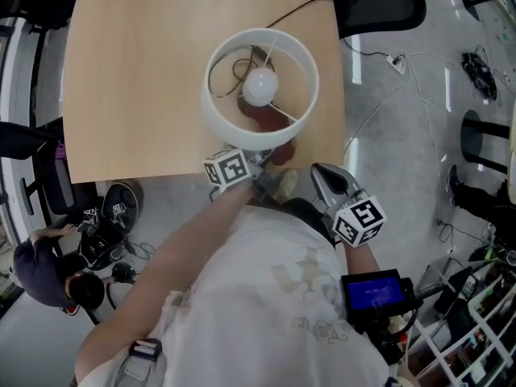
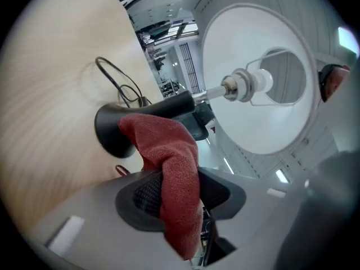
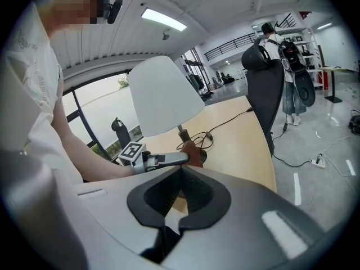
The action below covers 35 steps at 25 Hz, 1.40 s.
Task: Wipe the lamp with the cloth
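1. The lamp (image 1: 246, 139) stands upright near the front edge of the table (image 1: 137, 95), a white shade over a black base (image 2: 109, 131). Its cord (image 2: 115, 77) loops on the wood behind the base.
2. The red cloth (image 2: 177, 173) is pinched in the left gripper (image 2: 180, 193). The jaws stand partly apart, with both pads pressed on the folded fabric. The cloth's free end seems to lie against the base where the stem leaves it, though the warped wide-angle picture makes that contact hard to judge.
3. In the head view the shade hides the base, the stem and nearly all of the cloth. Only reddish patches show, through the open top beside the bulb (image 1: 260, 87) and just under the near rim. The left gripper's tips also run under that rim, so mostly its marker cube (image 1: 228, 168) is plain to see.
4. The right gripper view gives the side-on picture that the head view lacks. The left gripper reaches roughly level beneath the shade, with the cloth a small dark-red lump at its tip.
5. Only the left gripper view shows the shade's inside, with the socket (image 2: 242, 86) and its wire frame.
6. The right gripper (image 3: 180, 193) hangs off the table's near edge, apart from the lamp. Its jaws are closed tip to tip with nothing between them.
7. A black office chair (image 1: 379, 2) stands at the table's far right corner.
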Each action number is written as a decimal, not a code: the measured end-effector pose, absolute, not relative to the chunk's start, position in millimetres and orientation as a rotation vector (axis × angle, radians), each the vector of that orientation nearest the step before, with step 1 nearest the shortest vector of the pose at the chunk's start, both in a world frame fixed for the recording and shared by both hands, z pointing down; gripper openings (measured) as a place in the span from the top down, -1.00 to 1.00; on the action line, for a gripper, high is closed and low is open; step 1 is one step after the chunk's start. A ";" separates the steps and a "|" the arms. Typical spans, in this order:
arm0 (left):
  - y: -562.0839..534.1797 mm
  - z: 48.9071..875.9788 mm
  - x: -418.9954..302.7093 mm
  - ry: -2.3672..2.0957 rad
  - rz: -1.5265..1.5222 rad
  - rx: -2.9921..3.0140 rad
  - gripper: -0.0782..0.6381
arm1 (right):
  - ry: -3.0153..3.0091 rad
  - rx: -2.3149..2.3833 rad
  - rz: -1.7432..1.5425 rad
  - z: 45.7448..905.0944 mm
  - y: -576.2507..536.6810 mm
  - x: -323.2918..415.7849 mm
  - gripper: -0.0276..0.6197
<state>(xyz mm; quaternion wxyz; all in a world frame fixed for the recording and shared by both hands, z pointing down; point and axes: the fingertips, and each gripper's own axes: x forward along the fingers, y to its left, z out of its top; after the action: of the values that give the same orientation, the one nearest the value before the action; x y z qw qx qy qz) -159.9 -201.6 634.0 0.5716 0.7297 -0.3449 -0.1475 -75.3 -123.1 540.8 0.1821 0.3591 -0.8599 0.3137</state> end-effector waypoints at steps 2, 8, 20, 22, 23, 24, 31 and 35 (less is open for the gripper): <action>-186.4 627.2 -162.2 -0.801 -0.292 1.747 0.33 | -2.449 1.006 0.877 539.7 -120.9 -75.3 0.88; -157.2 612.7 -190.4 -0.925 -0.223 1.810 0.33 | -2.544 0.926 0.830 531.2 -115.0 -79.2 0.88; -77.2 531.9 -188.4 -1.184 -0.013 2.140 0.32 | -2.763 0.699 0.678 483.8 -84.7 -68.2 0.88; -73.3 519.9 -190.8 -1.228 0.005 2.183 0.32 | -2.794 0.667 0.649 479.2 -82.8 -70.8 0.88; -72.7 513.5 -192.2 -1.249 0.015 2.208 0.32 | -2.812 0.655 0.633 475.8 -83.9 -72.9 0.88; -71.8 507.2 -192.7 -1.270 0.025 2.233 0.32 | -2.829 0.649 0.619 471.9 -85.1 -74.0 0.88; -31.2 443.8 -171.8 -1.385 0.003 2.354 0.32 | -2.934 0.668 0.542 419.3 -53.4 -46.1 0.88; -5.9 430.0 -153.6 -1.408 0.016 2.401 0.32 | -2.958 0.670 0.486 407.0 -26.6 -29.7 0.88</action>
<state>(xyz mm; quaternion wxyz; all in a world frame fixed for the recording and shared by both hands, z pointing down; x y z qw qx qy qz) -153.6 -5.9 430.0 0.1784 0.8488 -0.4977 0.0058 -29.7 -26.6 407.0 0.0349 0.2179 -0.9624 0.1583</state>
